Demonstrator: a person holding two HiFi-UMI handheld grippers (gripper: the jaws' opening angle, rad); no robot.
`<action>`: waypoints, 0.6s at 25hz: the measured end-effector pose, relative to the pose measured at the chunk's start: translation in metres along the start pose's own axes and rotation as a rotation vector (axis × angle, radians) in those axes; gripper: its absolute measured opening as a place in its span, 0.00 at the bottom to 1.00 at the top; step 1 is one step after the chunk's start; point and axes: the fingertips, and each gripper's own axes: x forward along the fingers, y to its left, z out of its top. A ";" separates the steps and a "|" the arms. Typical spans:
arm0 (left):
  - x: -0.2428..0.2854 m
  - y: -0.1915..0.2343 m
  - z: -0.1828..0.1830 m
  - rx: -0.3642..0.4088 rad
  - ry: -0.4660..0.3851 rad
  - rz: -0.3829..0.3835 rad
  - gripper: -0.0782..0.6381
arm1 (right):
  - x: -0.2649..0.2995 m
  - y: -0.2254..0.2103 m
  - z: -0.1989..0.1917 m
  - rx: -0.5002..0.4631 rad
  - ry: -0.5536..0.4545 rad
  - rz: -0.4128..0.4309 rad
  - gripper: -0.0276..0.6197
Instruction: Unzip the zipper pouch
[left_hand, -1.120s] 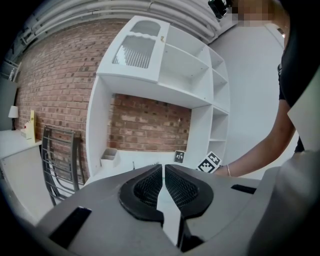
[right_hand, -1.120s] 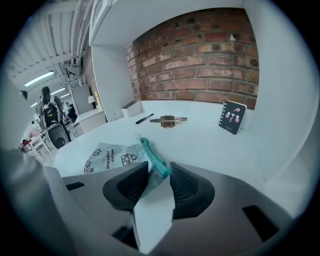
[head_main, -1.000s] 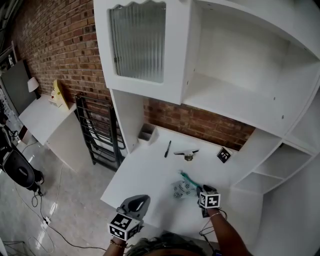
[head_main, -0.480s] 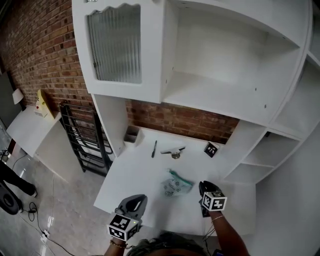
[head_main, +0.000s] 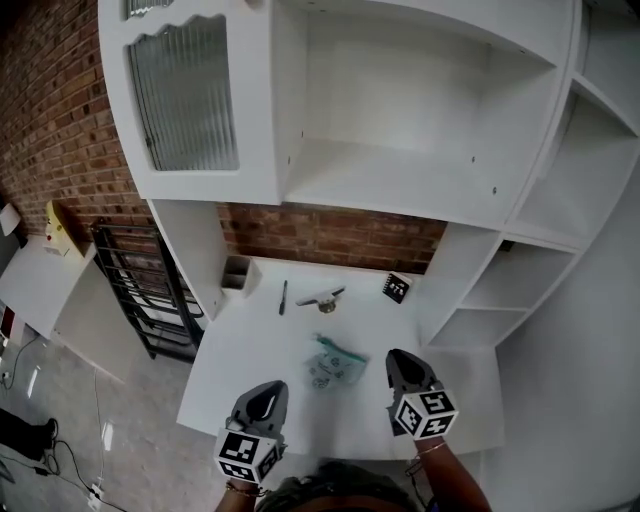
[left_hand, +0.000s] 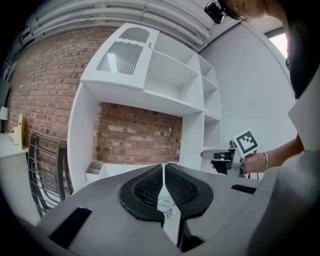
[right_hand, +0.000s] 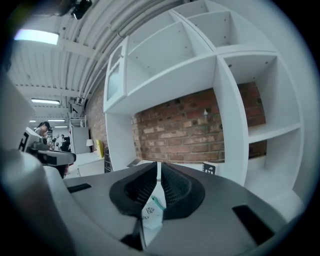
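The clear zipper pouch (head_main: 328, 363) with a teal zipper lies flat on the white table (head_main: 245, 350), between and beyond both grippers. My left gripper (head_main: 268, 388) hovers at the table's near left, shut, nothing in it. My right gripper (head_main: 398, 358) is lifted to the pouch's right; its jaws have just been closing and now stand shut and empty. In the left gripper view the shut jaws leave a slit at the left gripper (left_hand: 164, 166), with the pouch (left_hand: 165, 205) seen beneath it. The right gripper view shows the right gripper (right_hand: 158, 164) likewise, above the pouch (right_hand: 151, 210).
A black pen (head_main: 283, 296), a small metal tool (head_main: 322, 299) and a square marker card (head_main: 396, 288) lie at the table's back. A grey bin (head_main: 236, 272) stands in the back left corner. White shelves (head_main: 400, 190) rise behind and to the right. A black rack (head_main: 140, 290) stands left.
My right gripper has risen from beside the pouch, which stays on the table. The head view has swung, showing more shelving. The left gripper has barely shifted.
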 end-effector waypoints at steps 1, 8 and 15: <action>0.001 0.001 0.005 -0.003 -0.014 0.007 0.12 | -0.005 0.006 0.009 -0.010 -0.023 0.004 0.08; 0.006 0.008 0.034 0.079 -0.070 0.073 0.12 | -0.029 0.046 0.039 -0.100 -0.093 -0.020 0.06; 0.003 0.010 0.047 0.045 -0.125 0.122 0.12 | -0.044 0.068 0.050 -0.230 -0.152 -0.063 0.05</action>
